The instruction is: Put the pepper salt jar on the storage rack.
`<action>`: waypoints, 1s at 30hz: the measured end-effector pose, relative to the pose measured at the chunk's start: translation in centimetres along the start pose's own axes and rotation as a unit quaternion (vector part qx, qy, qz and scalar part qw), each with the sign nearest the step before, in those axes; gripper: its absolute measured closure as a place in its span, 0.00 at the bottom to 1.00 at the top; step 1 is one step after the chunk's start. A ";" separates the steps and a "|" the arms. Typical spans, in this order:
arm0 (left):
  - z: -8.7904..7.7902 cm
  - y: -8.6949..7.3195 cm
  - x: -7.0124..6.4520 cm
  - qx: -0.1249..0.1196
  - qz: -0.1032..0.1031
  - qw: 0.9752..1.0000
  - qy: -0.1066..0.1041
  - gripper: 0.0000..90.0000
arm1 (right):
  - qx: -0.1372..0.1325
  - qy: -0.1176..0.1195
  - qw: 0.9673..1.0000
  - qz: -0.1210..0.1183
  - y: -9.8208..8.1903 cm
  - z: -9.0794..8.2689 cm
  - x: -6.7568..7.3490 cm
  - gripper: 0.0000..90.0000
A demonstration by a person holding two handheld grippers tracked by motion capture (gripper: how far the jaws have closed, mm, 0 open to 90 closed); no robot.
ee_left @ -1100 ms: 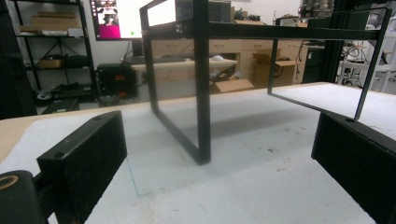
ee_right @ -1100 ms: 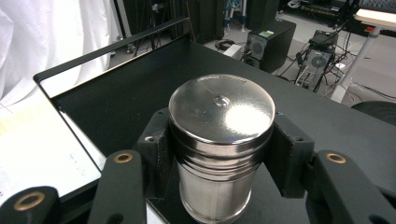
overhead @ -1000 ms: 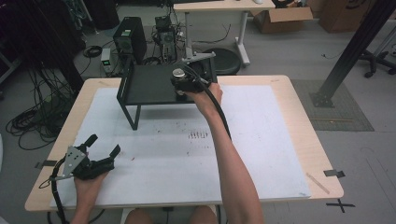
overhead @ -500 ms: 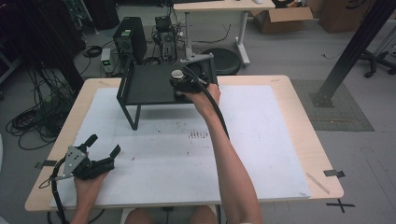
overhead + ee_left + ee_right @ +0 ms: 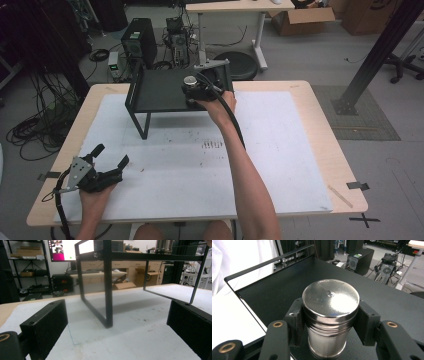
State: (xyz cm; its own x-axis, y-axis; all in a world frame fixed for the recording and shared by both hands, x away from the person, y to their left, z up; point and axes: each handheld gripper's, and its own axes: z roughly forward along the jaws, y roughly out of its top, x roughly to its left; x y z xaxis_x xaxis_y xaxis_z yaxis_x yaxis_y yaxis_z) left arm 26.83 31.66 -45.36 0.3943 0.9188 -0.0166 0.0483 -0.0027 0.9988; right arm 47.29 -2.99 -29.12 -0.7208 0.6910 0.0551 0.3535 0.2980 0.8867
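While upright on the black shelf [image 5: 274,287], the steel canister [image 5: 330,315] sits pinched — right gripper [image 5: 330,322] clamping both sides.

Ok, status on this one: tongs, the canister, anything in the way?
Right tongs shut on steel canister, upright on the black shelf. Left tongs open, idle near table's left front corner. Nothing blocking the canister.

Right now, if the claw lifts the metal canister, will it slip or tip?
The metal canister looks polished, so probably slippery. It seems solid, likely heavy for its size. Upright on the black shelf, it may tip if bumped.
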 end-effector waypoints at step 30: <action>0.0 0.0 0.0 0.001 0.000 1.000 0.000 0.04 | 0.005 0.000 1.000 -0.003 0.2 0.0 0.0 0.53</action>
State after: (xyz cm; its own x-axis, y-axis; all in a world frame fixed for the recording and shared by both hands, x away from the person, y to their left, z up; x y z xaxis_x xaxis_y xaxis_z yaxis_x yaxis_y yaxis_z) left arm 26.83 31.67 -45.36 0.3946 0.9187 -0.0160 0.0491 -0.0037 0.9988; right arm 47.36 -2.92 -29.00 -0.7230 0.6889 0.0506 0.3550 0.3077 0.8828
